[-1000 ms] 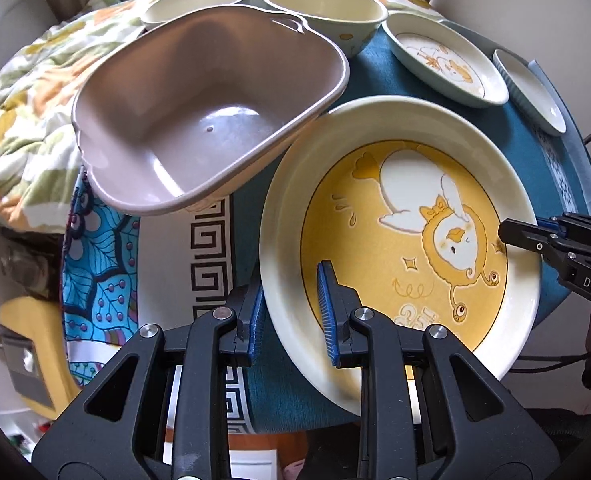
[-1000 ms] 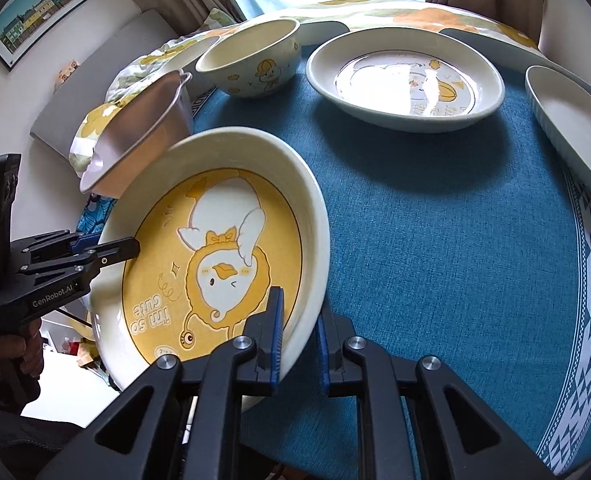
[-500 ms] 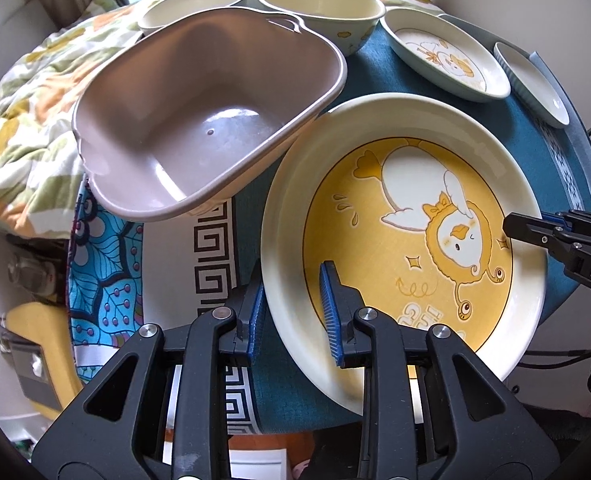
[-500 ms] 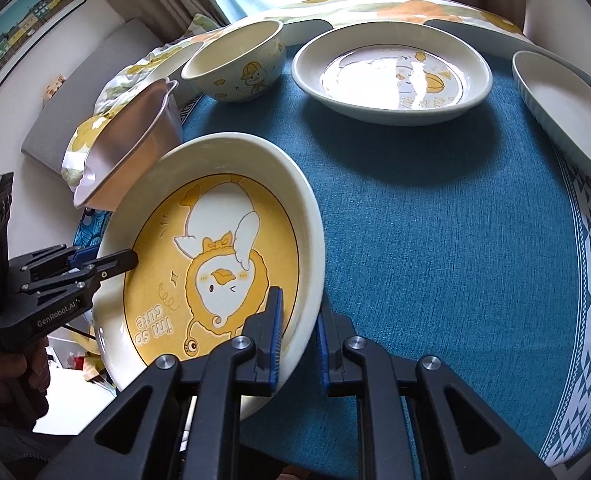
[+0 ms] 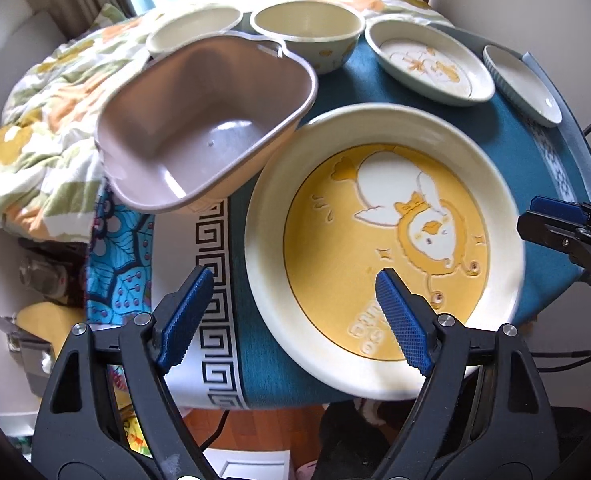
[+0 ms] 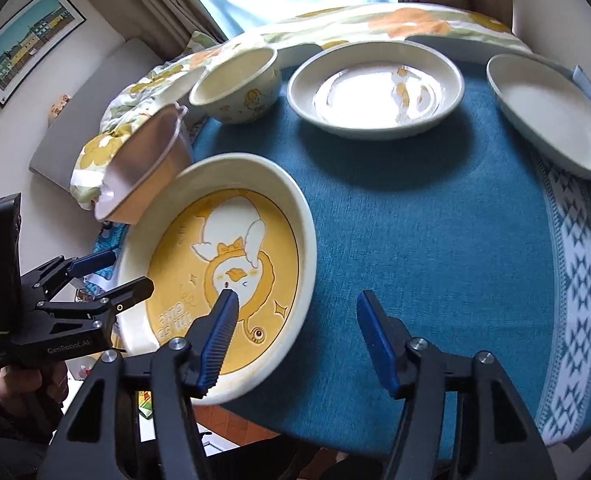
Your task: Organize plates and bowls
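Note:
A large cream plate with a yellow duck picture lies on the blue tablecloth at the table's near edge, partly overhanging it; it also shows in the right wrist view. My left gripper is open, its jaws straddling the plate's near rim without gripping. My right gripper is open, straddling the opposite rim. A pink square basin sits tilted just behind the plate. Each gripper shows in the other's view, the right and the left.
Farther back stand a cream bowl, a shallow duck plate, an oval white dish and another cream dish. A floral quilt lies left of the table. The table edge drops to the floor.
Both grippers opened and let go of the yellow duck plate, which now rests on the tablecloth. Both grippers drew back slightly.

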Demonstrator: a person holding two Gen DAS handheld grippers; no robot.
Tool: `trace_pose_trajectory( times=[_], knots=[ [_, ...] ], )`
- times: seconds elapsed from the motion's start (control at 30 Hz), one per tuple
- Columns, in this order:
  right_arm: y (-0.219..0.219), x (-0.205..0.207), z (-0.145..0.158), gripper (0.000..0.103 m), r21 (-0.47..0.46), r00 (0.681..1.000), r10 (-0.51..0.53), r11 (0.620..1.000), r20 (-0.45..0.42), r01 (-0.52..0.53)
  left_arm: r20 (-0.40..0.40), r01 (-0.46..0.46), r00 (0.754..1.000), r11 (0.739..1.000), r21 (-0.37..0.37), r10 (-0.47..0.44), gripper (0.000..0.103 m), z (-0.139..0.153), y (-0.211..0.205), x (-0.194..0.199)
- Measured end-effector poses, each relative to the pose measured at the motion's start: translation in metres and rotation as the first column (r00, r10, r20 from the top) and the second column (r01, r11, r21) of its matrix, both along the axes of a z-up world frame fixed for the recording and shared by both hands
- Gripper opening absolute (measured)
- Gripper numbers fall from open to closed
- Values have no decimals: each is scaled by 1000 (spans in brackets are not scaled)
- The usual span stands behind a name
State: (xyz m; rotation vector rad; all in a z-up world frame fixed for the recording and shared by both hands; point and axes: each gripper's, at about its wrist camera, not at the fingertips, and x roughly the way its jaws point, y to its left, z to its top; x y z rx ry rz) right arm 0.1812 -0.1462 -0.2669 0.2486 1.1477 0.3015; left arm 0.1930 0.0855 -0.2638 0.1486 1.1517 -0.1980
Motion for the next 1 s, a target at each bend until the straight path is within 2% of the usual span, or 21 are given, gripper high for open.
trace_pose_trajectory(
  times=[0.2,0.23,0.27,0.3,0.33,0.37,0.5,0.57,0.67,0.73,0.8,0.93,1.0],
  knots=[
    [-36,-23,46,58,10,997,-10,1000,73,9,113,1,994,999,42,-6,82,55,-39,-23],
    [-43,-27,53,63,12,997,-18,1000,81,17,139,6,990,999,43,-11,83,66,-48,-26],
    [-52,-32,59,79,14,996,-27,1000,87,25,160,13,987,999,36,-19,85,76,-57,-27],
    [-61,-37,65,95,14,995,-32,999,94,31,181,24,983,999,26,-28,93,85,-64,-29],
    [-70,-42,72,99,13,993,-39,999,110,37,204,33,978,999,19,-36,103,93,-74,-29],
    [-79,-48,79,100,10,991,-45,999,129,44,225,38,973,999,19,-41,103,100,-83,-28],
    [-115,-66,105,100,-21,974,-88,995,210,94,252,89,963,996,21,-92,103,119,-125,-17],
    [-134,-74,116,101,-42,963,-114,991,243,128,271,145,952,989,7,-142,103,130,-148,-11],
    [-154,-73,126,100,-151,963,-136,973,231,174,281,235,932,972,9,-228,103,142,-183,5],
    [-168,-72,129,101,-183,961,-168,961,218,209,277,299,917,954,3,-288,103,148,-205,22],
    [-183,-74,135,100,-165,947,-214,953,238,256,275,350,901,937,1,-337,103,151,-228,39],
    [-209,-67,141,101,-162,898,-355,901,260,403,223,458,872,887,-55,-436,103,146,-271,82],
    [-223,-55,139,101,-116,881,-408,889,239,443,188,505,855,859,-90,-483,103,138,-290,105]
  ],
)
